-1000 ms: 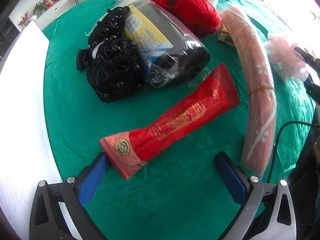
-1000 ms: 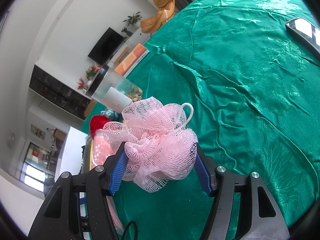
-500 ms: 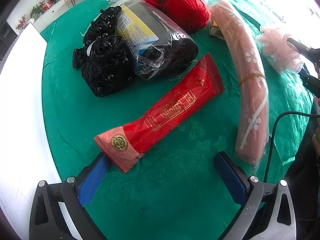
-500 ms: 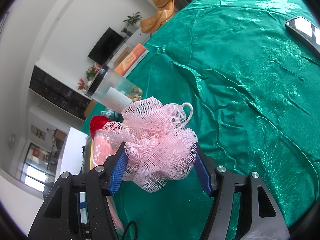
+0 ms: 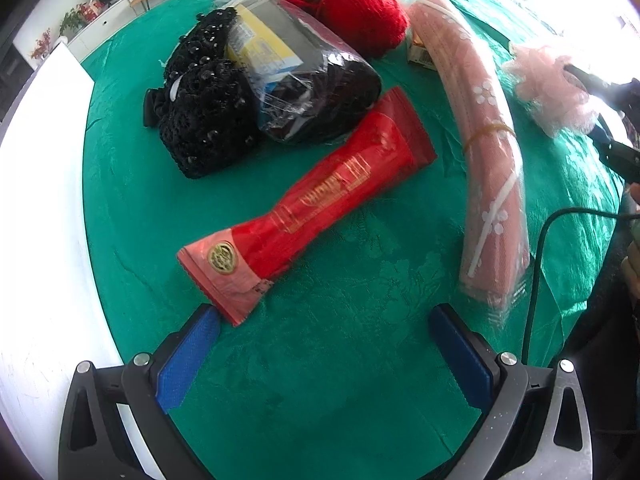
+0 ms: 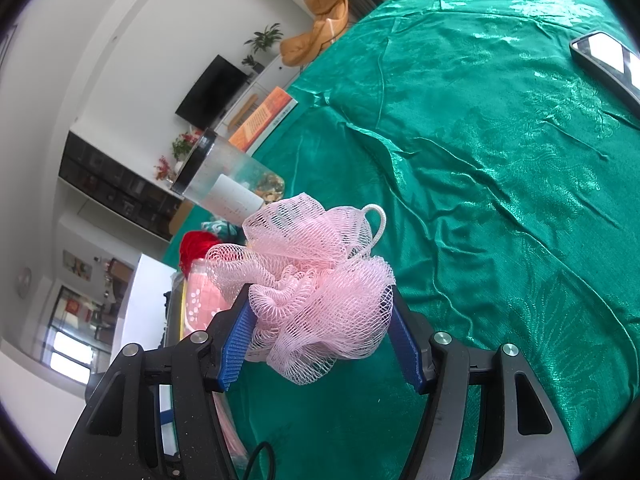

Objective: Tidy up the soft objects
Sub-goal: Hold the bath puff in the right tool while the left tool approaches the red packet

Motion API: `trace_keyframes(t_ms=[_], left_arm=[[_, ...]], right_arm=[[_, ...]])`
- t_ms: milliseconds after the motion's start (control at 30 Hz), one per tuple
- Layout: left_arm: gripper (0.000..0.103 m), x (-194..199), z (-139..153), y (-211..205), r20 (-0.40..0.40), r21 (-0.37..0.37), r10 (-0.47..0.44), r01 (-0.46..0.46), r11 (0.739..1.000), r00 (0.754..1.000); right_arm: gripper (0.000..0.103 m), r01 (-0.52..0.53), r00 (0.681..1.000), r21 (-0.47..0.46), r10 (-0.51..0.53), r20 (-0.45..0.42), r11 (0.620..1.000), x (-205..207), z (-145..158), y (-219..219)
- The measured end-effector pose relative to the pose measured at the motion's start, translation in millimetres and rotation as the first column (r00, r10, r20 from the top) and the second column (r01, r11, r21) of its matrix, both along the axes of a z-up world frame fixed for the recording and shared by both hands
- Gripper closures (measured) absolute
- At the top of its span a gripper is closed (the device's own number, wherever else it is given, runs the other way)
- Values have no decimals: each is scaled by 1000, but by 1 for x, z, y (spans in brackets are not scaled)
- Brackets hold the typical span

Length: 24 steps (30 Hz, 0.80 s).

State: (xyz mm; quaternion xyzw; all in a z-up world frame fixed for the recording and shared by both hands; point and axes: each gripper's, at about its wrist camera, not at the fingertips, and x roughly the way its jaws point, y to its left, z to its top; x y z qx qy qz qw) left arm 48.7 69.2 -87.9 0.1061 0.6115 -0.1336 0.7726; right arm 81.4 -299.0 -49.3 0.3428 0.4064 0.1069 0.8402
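- R gripper (image 6: 320,340): blue pads (image 6: 236,344) clamped on pink loofah (image 6: 316,284), mesh bulging out both sides and forward; held off the green cloth (image 6: 500,180), cord loop pointing up-right, away from the pads.
- Loofah roughly round, no real long axis; seen in L view (image 5: 548,88) at far right, near the upper end of the pink roll (image 5: 492,160) but apart from it.
- L gripper (image 5: 320,356): fingers wide apart, nothing between them, aimed steeply down at bare cloth.
- Red pack (image 5: 308,208) lies just ahead of L gripper; crimped near end, w/ gold seal, almost at the tip of the left pad (image 5: 188,356), maybe touching, can't tell.
- Pack's long axis runs diagonal: near-left to far-right, far end close to the wrapped dark bundle (image 5: 304,80). Axis skewed vs. the jaw line, not square across it.
- Judged: L hand much nearer the pack than R; for a grab, needs a shift fwd and left so pads straddle the narrow waist, w/ some wrist turn to meet the diagonal.
- Pink roll: long axis near-to-far along the right side, bowed, rubber band at mid-length; near end just beyond the right pad, off to its side.
- Behind: black beaded bag (image 5: 204,120) against the bundle, red yarn (image 5: 352,4) at the back.
- Judged: loofah likely headed for the cluster; not yet set down.
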Motion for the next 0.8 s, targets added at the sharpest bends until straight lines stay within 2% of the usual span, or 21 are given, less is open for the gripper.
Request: trace_keyframes(t_ms=[167, 367, 467, 567, 667, 800], left_arm=[[0, -13, 2, -6, -7, 2, -12, 12, 1000, 1000], [0, -33, 6, -13, -53, 23, -71, 72, 997, 996], [0, -39, 22, -15, 4, 38, -64, 63, 997, 998], [0, -36, 39, -20, 86, 101, -79, 70, 992, 993], [0, -28, 37, -28, 124, 235, -118, 87, 968, 985], [1, -16, 25, -41, 89, 249, -140, 115, 962, 986]], right_arm=[[36, 1, 1000, 0, -1, 0, 1000, 0, 0, 0], [36, 2, 1000, 3, -2, -1, 1000, -1, 0, 0], [36, 2, 1000, 2, -2, -2, 1000, -1, 0, 0], [36, 3, 1000, 3, -3, -2, 1000, -1, -1, 0], [36, 3, 1000, 6, -3, -4, 1000, -2, -1, 1], [36, 4, 1000, 7, -4, -4, 1000, -2, -1, 2]])
